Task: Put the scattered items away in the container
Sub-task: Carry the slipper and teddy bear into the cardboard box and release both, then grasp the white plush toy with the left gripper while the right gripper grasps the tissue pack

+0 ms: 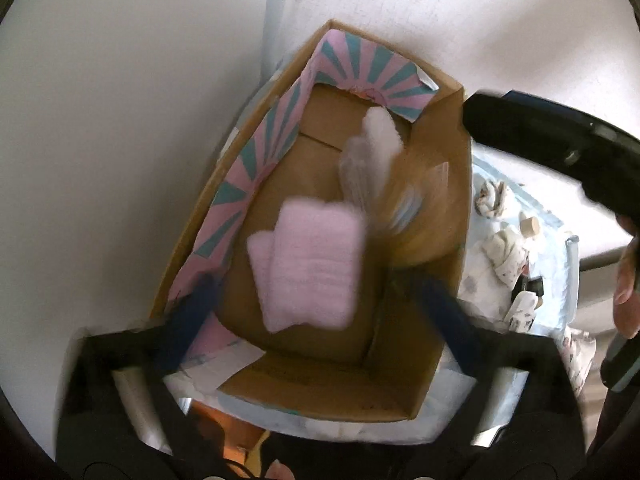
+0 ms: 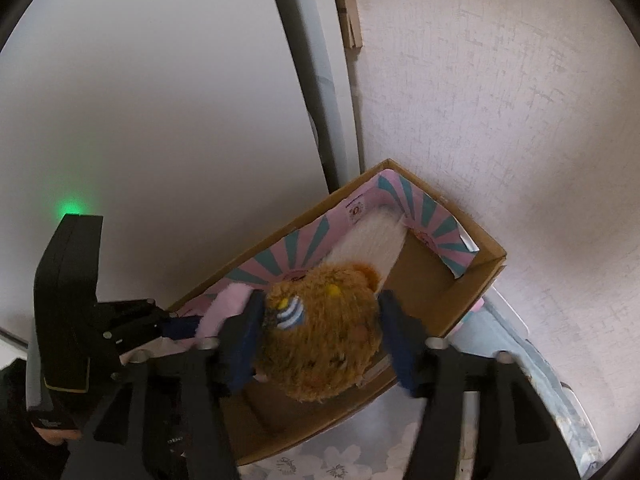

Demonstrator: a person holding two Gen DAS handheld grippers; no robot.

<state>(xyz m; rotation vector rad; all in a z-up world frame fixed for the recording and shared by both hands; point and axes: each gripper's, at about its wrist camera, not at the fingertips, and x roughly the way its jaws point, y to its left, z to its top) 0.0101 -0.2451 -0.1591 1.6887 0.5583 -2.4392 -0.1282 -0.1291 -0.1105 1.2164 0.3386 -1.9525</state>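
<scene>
A cardboard box (image 1: pixel 452 184) with a pink and teal striped lining stands against the wall; it also shows in the right wrist view (image 2: pixel 472 276). My left gripper (image 1: pixel 316 304) is open above the box, and a pink fluffy cloth (image 1: pixel 312 264) is between and below its fingers, apart from them. A white fluffy item (image 1: pixel 380 132) lies further in. A blurred brown toy (image 1: pixel 420 216) shows at the box's right side. My right gripper (image 2: pixel 320 336) is open over the box, with the brown plush toy (image 2: pixel 324 344) between its fingers, which stand apart from it.
Several small white and beige soft items (image 1: pixel 504 248) lie on the light blue floral bedding (image 1: pixel 480 280) right of the box. White walls stand behind and left of the box. The bedding (image 2: pixel 360 452) also lies in front of the box.
</scene>
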